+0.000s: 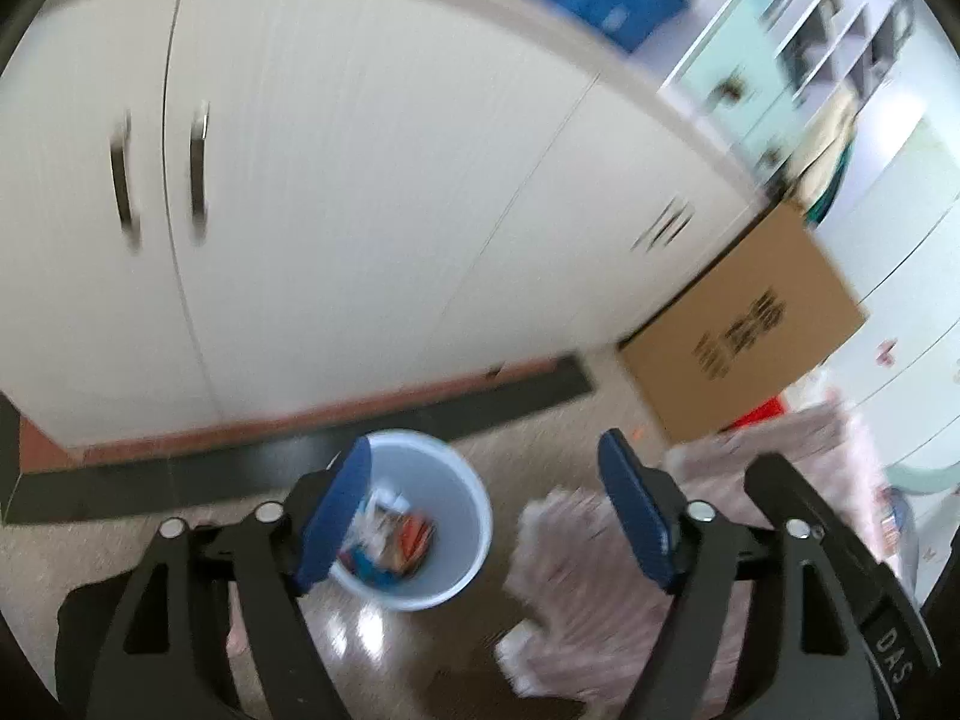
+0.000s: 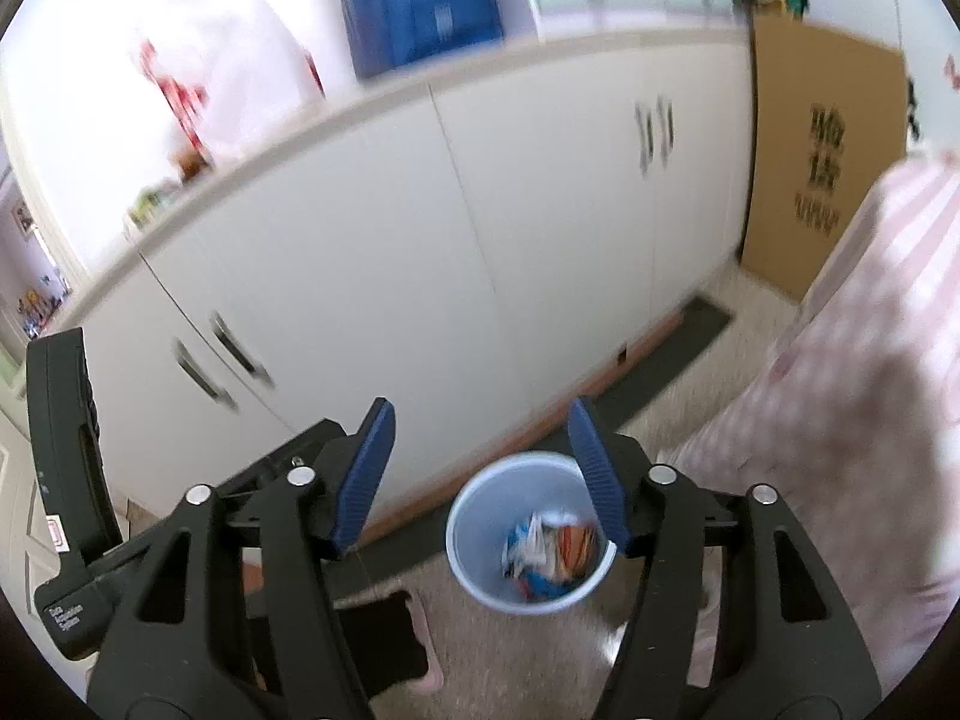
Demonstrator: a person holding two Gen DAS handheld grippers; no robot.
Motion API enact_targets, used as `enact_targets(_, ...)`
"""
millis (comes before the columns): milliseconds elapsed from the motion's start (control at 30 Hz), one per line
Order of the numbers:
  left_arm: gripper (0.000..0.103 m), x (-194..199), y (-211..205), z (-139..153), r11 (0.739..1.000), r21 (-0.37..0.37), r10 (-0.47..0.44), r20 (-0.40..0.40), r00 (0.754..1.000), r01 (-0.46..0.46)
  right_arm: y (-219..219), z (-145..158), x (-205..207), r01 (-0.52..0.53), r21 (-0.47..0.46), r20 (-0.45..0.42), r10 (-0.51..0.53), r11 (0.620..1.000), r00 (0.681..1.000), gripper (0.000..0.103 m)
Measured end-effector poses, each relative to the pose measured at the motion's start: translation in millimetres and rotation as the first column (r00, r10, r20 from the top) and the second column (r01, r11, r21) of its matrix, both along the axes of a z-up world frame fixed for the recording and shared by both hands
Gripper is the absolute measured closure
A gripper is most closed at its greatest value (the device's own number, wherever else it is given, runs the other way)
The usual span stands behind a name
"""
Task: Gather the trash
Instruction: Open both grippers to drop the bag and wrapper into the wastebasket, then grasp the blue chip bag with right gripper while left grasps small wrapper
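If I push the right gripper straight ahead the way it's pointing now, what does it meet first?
Probably the white cabinet doors: the open, empty right gripper aims at them, above the trash bin on the floor. Motion blur leaves depth unclear.

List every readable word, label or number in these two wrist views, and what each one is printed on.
"DAS" - white letters on the left gripper's black body, lower right of the left wrist view.
Cardboard box: black print, too blurred to read in either view.
Small white label on the black device at the left edge of the right wrist view: too small to read.
Wrappers in the white bin: colours only, nothing legible.
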State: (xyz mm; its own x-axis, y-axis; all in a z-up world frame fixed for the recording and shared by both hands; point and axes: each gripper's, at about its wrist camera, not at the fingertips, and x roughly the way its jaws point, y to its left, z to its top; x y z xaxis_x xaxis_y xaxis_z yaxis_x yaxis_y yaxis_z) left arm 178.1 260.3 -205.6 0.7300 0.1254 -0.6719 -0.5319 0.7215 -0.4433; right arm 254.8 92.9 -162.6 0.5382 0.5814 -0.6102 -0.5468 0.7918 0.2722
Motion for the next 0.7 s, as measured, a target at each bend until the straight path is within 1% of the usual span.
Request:
enact_targets(33,0.024,0,-5,10,1.000,0.007,-0.008,0.023,1.000,0.008,-6,11,-3,0.009,0.009,0.022,-0.009,1.000,1.000,0.042)
enact_targets(100,0.024,5,-26,36,0.998,0.036,-0.058,0.061,0.996,0.056,-27,36,-8,0.035,0.027,0.071,-0.037,0.999,0.997,0.040)
enact_targets(133,0.024,10,-41,49,0.994,0.062,-0.095,0.070,0.993,0.091,-42,49,-9,0.052,0.033,0.093,-0.055,0.998,0.994,0.040)
enact_targets(200,0.024,20,-64,65,0.985,0.085,-0.156,0.069,0.985,0.150,-67,67,-10,0.093,0.037,0.134,-0.097,0.995,0.986,0.039)
enact_targets(233,0.023,26,-76,72,0.980,0.088,-0.187,0.070,0.980,0.181,-82,76,-11,0.120,0.034,0.152,-0.124,0.992,0.981,0.037)
enact_targets(333,0.021,48,-122,95,0.952,0.084,-0.301,0.061,0.952,0.295,-131,95,-7,0.205,0.027,0.197,-0.206,0.978,0.958,0.035)
enact_targets(367,0.021,56,-143,103,0.934,0.084,-0.352,0.053,0.934,0.347,-150,99,-3,0.239,0.023,0.206,-0.238,0.971,0.949,0.035)
enact_targets(433,0.021,72,-175,111,0.911,0.083,-0.408,0.041,0.912,0.404,-190,105,-2,0.314,0.027,0.223,-0.312,0.949,0.924,0.032)
enact_targets(467,0.020,83,-197,115,0.892,0.076,-0.448,0.022,0.894,0.445,-206,107,0,0.346,0.027,0.226,-0.342,0.938,0.912,0.030)
enact_targets(500,0.020,91,-212,117,0.880,0.070,-0.471,0.010,0.882,0.470,-227,109,2,0.385,0.026,0.227,-0.381,0.923,0.896,0.030)
enact_targets(533,0.020,104,-234,117,0.857,0.048,-0.513,-0.010,0.858,0.513,-248,109,3,0.419,0.028,0.223,-0.415,0.907,0.882,0.029)
enact_targets(600,0.020,118,-264,114,0.831,0.019,-0.556,-0.042,0.830,0.557,-278,107,8,0.468,0.019,0.211,-0.461,0.883,0.862,0.027)
enact_targets(633,0.020,129,-283,112,0.812,0.006,-0.583,-0.054,0.811,0.584,-296,103,13,0.492,0.007,0.191,-0.484,0.871,0.854,0.027)
enact_targets(700,0.020,145,-307,106,0.797,-0.003,-0.602,-0.088,0.793,0.605,-325,97,18,0.509,0.012,0.156,-0.505,0.860,0.849,0.027)
